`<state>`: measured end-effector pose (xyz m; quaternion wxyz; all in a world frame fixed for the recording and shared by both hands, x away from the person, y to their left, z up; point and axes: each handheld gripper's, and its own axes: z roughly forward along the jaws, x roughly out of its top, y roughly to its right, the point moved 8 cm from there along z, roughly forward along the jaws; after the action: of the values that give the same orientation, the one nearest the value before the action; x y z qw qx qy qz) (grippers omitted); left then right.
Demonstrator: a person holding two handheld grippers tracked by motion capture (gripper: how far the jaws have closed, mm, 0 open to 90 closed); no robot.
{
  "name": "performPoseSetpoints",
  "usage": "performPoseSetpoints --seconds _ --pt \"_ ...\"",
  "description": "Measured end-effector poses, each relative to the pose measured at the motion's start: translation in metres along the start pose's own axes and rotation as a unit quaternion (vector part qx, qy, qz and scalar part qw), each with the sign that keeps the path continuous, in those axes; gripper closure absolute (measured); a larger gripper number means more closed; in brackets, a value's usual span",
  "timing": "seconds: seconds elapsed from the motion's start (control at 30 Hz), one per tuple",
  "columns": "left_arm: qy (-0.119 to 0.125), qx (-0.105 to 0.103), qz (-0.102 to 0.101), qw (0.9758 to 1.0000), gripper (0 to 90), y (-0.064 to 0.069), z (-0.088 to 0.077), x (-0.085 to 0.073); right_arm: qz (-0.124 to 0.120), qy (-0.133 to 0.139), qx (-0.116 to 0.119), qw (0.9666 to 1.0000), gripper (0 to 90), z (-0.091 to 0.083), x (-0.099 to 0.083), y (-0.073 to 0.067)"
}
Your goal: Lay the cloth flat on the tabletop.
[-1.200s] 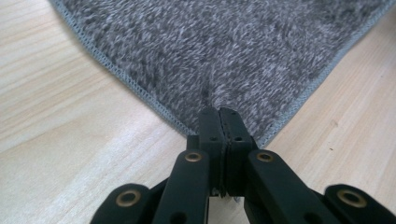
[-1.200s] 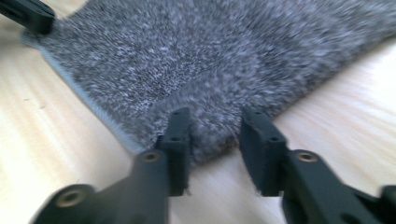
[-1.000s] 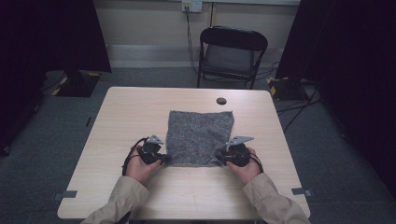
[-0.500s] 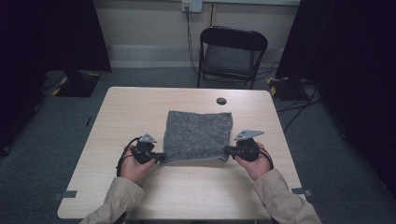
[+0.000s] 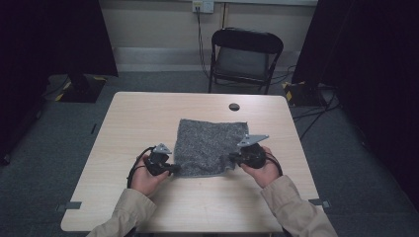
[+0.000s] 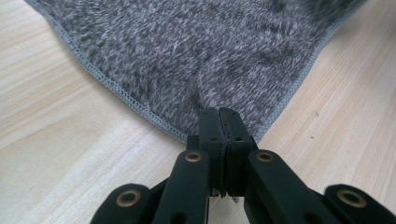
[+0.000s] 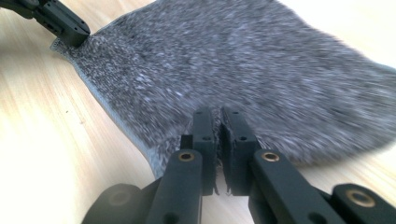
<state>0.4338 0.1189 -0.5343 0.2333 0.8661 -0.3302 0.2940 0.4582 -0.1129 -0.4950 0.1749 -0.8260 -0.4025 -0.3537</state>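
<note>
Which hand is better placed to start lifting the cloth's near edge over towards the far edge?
Probably the right. The right gripper is shut on its corner of the cloth and looks raised off the table; the left gripper, also shut on its corner, sits low.

1. Right gripper has its two black jaws pinched on the near edge of the grey fuzzy cloth; they've just been closing on it.
2. Cloth spreads away across the light wood surface, a bit blurry.
3. Top left, the left gripper bites the cloth's other corner.
</note>
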Motion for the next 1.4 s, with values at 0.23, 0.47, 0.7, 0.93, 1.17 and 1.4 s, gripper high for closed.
performPoseSetpoints --seconds 0.23,0.47,0.7,0.93,1.17,1.4 --pt "-0.008 -0.007 0.004 0.9999 89.2 -0.001 0.006 -0.002 0.007 -0.010 0.029 0.9995 75.3 0.048 0.001 -0.020" --pt "-0.006 0.002 -0.018 0.9998 89.2 -0.015 -0.003 -0.009 0.036 0.003 0.020 0.9991 63.3 0.030 0.000 -0.004" --pt "-0.007 0.008 -0.019 0.9998 89.1 -0.016 -0.005 -0.012 0.063 0.018 -0.007 0.9978 62.9 0.002 -0.009 0.018" --pt "-0.008 0.007 -0.019 0.9998 89.1 -0.015 -0.005 -0.013 0.082 -0.003 -0.016 0.9965 60.8 -0.001 -0.034 0.024" --pt "-0.010 0.006 -0.009 0.9999 89.1 -0.010 -0.002 -0.011 0.096 -0.014 -0.023 0.9950 46.9 0.023 -0.034 0.021" --pt "-0.013 0.001 -0.003 0.9999 89.1 -0.007 0.001 -0.010 0.058 -0.020 -0.021 0.9979 68.6 0.048 -0.025 0.014"
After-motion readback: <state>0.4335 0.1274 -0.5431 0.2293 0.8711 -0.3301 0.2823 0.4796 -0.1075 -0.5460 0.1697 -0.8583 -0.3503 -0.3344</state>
